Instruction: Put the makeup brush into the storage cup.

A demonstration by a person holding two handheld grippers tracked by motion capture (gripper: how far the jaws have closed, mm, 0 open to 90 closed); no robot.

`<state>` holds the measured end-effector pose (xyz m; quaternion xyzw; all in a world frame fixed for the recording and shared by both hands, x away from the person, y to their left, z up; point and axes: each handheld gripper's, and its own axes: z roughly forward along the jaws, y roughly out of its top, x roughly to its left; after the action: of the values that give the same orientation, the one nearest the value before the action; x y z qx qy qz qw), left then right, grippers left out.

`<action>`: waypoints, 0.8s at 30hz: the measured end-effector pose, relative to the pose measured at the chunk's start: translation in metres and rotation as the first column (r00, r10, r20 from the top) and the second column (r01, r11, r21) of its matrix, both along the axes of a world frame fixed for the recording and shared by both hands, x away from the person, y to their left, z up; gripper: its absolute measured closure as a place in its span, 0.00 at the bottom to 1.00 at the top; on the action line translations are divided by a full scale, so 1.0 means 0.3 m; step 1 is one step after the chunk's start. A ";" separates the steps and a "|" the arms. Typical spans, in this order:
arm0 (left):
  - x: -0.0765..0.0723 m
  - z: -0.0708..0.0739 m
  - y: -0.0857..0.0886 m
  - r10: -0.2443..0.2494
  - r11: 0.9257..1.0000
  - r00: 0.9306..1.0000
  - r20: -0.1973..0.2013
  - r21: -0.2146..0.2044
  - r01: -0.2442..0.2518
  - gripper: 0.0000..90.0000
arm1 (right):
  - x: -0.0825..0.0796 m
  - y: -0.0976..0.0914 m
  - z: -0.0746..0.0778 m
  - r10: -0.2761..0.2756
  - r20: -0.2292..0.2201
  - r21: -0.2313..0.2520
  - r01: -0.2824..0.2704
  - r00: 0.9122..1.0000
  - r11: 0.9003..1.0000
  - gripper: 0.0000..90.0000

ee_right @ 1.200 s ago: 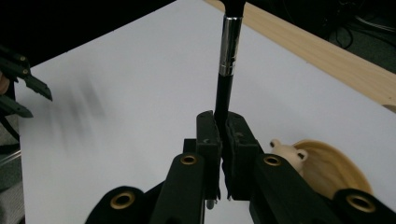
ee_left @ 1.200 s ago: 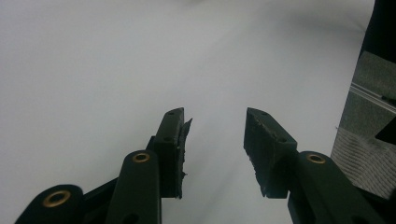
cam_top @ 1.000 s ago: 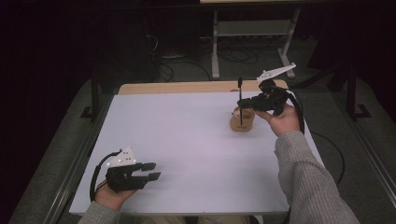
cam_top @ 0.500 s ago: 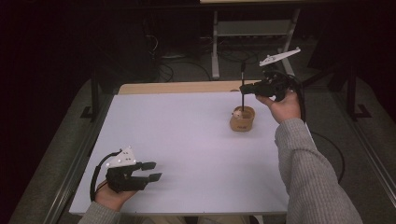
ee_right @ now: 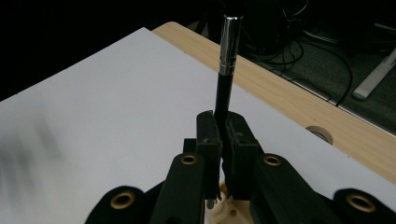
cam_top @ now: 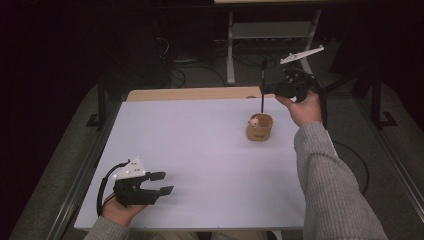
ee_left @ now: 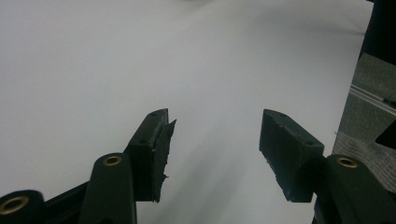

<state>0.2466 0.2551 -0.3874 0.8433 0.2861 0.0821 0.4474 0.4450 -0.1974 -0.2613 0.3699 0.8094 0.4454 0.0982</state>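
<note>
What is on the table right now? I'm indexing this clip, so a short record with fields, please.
surface: white table top with a light wooden strip along the far edge
held thing: slim black pen with a silver band, upright
right gripper: shut on the pen, lifted above the holder
holder: small round wooden cup, upright near the far right of the table, something pale inside
left gripper: near the front left, jaws have just been opening, nothing between them
</note>
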 end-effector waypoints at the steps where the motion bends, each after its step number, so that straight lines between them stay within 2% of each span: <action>1: 0.000 -0.002 -0.001 0.005 1.000 1.000 -0.005 -0.003 -0.005 0.46 | 0.005 -0.001 -0.007 -0.010 -0.006 -0.005 0.010 1.000 1.000 0.94; 5: 0.000 -0.005 -0.003 0.007 1.000 1.000 -0.008 0.003 -0.007 0.45 | 0.015 -0.003 -0.020 -0.015 0.003 -0.013 0.015 1.000 1.000 0.94; 8: 0.000 -0.004 -0.003 0.009 1.000 1.000 -0.007 0.004 -0.009 0.44 | 0.016 -0.001 -0.023 -0.027 -0.008 -0.016 0.027 1.000 0.999 0.94; 15: 0.003 -0.006 -0.003 0.012 1.000 1.000 -0.009 0.003 -0.012 0.43 | 0.028 -0.023 -0.059 -0.073 -0.022 -0.007 0.073 0.997 0.997 0.94; 20: 0.002 -0.007 -0.005 0.012 1.000 1.000 -0.014 0.001 -0.012 0.43 | 0.034 -0.028 -0.076 -0.081 -0.014 -0.004 0.081 0.997 0.997 0.94; 24: 0.005 -0.007 -0.005 0.002 1.000 1.000 -0.003 0.006 -0.002 0.43 | 0.037 -0.029 -0.087 -0.094 -0.016 0.006 0.094 0.995 0.996 0.94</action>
<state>0.2479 0.2536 -0.3893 0.8445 0.2875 0.0821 0.4443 0.4561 -0.2061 -0.2873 0.4114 0.7903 0.4400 0.1116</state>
